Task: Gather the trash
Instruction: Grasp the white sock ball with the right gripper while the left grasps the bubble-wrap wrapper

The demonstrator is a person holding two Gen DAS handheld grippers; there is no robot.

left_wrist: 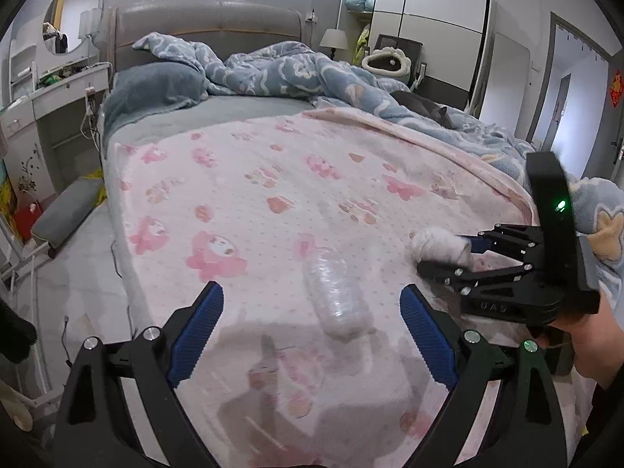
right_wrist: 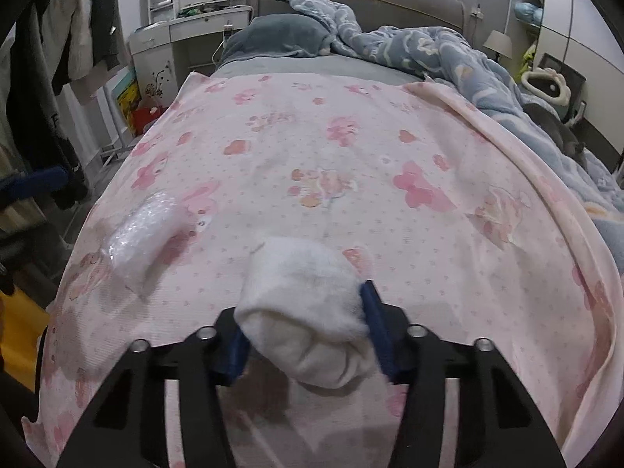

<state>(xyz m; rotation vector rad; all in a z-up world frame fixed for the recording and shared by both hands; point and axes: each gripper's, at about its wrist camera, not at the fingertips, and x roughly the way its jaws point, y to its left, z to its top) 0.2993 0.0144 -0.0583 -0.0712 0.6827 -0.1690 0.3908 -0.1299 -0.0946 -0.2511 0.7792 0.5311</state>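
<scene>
A clear crumpled plastic bottle (left_wrist: 338, 296) lies on the pink patterned blanket (left_wrist: 241, 195), just ahead of my left gripper (left_wrist: 312, 308), which is open with the bottle between and slightly beyond its blue pads. The bottle also shows in the right wrist view (right_wrist: 146, 240) at the left. My right gripper (right_wrist: 304, 335) is shut on a white wad of tissue (right_wrist: 308, 312) and holds it just above the blanket. In the left wrist view the right gripper (left_wrist: 440, 257) with the white wad (left_wrist: 440, 245) is at the right.
A bunched blue duvet (left_wrist: 312, 70) and a grey pillow (left_wrist: 156, 89) lie at the head of the bed. A dark cat (left_wrist: 425, 107) lies on the duvet at the right. A dressing table (left_wrist: 58, 97) stands left of the bed; a wardrobe (left_wrist: 429, 23) stands behind.
</scene>
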